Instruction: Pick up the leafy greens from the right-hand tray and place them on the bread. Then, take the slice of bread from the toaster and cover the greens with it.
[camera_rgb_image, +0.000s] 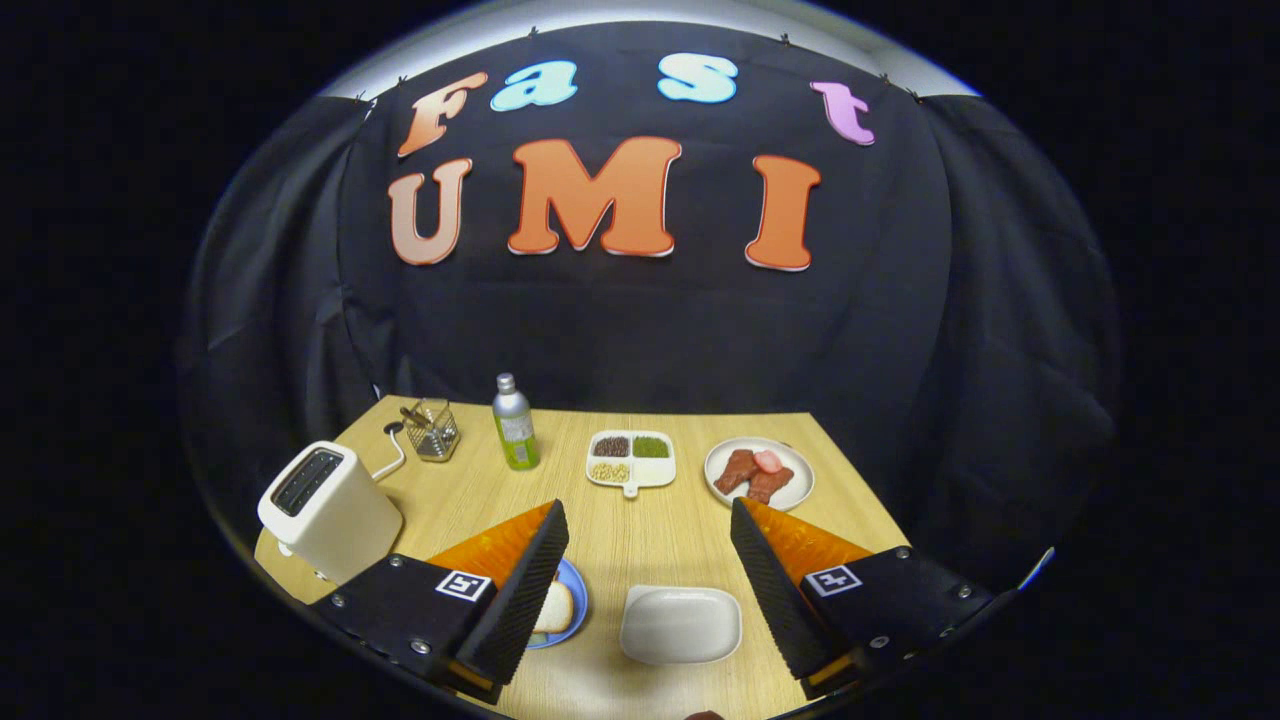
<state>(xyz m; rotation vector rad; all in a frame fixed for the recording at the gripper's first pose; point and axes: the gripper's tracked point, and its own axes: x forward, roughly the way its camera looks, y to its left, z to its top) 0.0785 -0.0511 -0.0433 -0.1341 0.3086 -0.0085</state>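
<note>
The tool (648, 510) hangs above the near edge of the counter (680, 550) with its two fingers set wide apart and nothing between the pads. The controlling relation is lateral offset. The white tray (680, 625) lies just ahead of the tool and centred in the gap between the fingers, with its long axis running from finger to finger. Its surface reads as plain white, and whether any leafy greens lie on it cannot be told. The slice of bread (556, 606) rests on the blue plate (577, 600) just beside the tray on the left, and the left finger covers part of both. The toaster (325, 510) stands further left and slightly beyond that finger, its slot facing up. The contents of the slot are too dark to determine. As a judgement, a grasp at the tray calls for a straight descent with no sideways correction, whereas any move to the plate or the toaster calls for a shift to the left. Beyond the fingers, well apart from the work, stand a bottle (515, 425), a divided dish (630, 462) and a plate of reddish pieces (760, 472).
</note>
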